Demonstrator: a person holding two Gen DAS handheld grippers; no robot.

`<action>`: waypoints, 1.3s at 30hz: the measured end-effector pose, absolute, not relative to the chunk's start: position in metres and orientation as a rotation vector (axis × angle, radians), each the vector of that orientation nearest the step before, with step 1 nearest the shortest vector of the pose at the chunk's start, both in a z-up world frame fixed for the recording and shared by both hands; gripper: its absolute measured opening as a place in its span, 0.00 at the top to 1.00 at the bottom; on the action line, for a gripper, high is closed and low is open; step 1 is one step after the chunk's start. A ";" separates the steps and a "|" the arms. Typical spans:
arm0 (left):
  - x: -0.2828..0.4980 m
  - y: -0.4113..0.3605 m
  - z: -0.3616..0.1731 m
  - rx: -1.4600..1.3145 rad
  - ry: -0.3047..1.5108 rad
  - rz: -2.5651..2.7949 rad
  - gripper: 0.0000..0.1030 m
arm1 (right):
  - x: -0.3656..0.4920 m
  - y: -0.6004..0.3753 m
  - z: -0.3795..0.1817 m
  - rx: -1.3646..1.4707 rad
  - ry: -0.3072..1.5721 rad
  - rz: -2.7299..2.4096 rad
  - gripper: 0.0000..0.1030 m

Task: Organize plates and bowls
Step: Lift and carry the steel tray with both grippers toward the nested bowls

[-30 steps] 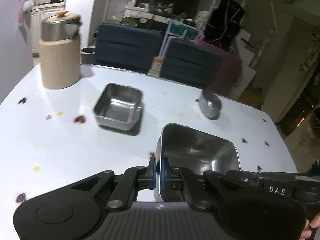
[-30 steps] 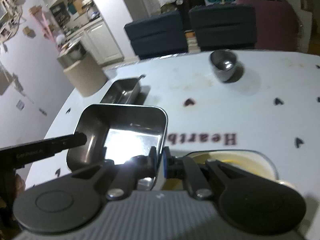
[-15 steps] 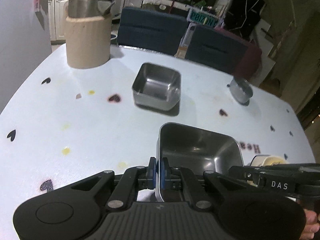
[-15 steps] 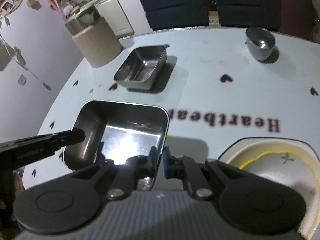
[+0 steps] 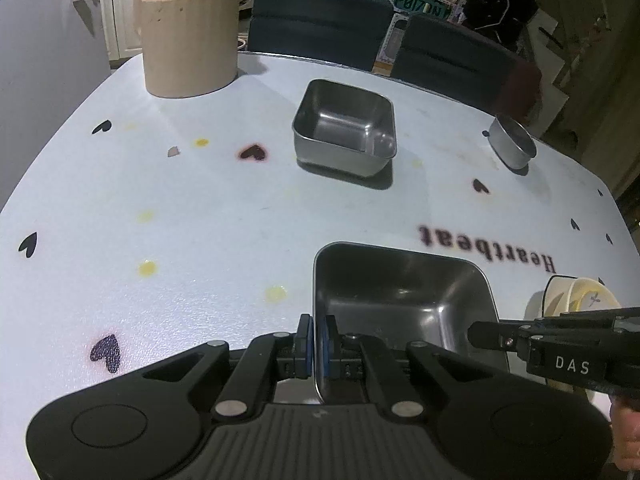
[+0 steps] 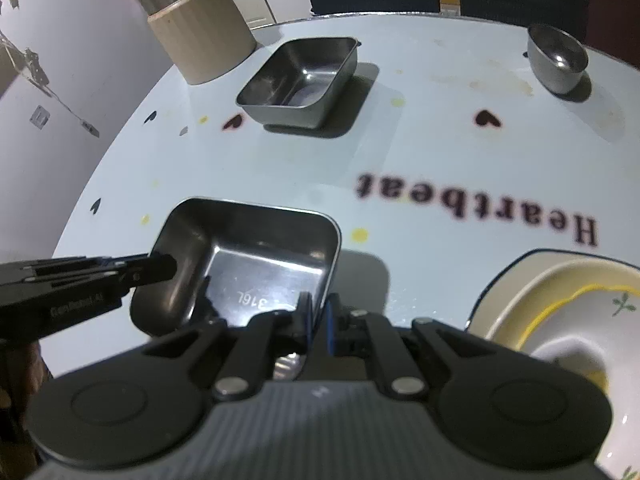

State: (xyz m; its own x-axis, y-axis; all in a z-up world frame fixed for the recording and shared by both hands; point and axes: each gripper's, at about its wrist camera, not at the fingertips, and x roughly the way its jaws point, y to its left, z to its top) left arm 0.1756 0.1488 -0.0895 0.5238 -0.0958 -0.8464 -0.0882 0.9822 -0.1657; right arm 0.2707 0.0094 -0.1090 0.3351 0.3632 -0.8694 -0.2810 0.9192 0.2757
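Note:
A rectangular steel tray (image 5: 400,296) (image 6: 256,256) is held low over the white table by both grippers. My left gripper (image 5: 316,344) is shut on the tray's left wall. On the opposite wall my right gripper (image 6: 318,320) is shut too. Each gripper shows in the other's view as a black bar: the right one (image 5: 520,340), the left one (image 6: 80,280). A second steel tray (image 5: 344,136) (image 6: 296,80) stands empty farther back. A small round steel bowl (image 5: 512,144) (image 6: 556,56) sits at the far right. Whether the held tray touches the table I cannot tell.
A cream ceramic bowl on a dark-rimmed plate (image 6: 560,320) (image 5: 576,296) sits close to the right of the held tray. A tall beige canister with a metal top (image 5: 188,40) (image 6: 200,36) stands at the back left. Dark chairs (image 5: 320,12) line the table's far edge.
Both grippers have sunk toward the table with the tray between them and tipped downward. The second tray and canister now look nearer. Both grips are unchanged.

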 end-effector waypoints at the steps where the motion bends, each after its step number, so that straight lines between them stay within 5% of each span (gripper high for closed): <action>1: 0.176 0.149 -0.090 -0.198 1.023 -0.003 0.96 | 0.271 0.010 -0.110 0.083 1.155 0.420 0.92; 39: 0.184 0.155 -0.111 -0.200 1.074 -0.002 0.90 | 0.282 0.009 -0.125 0.154 1.210 0.403 0.89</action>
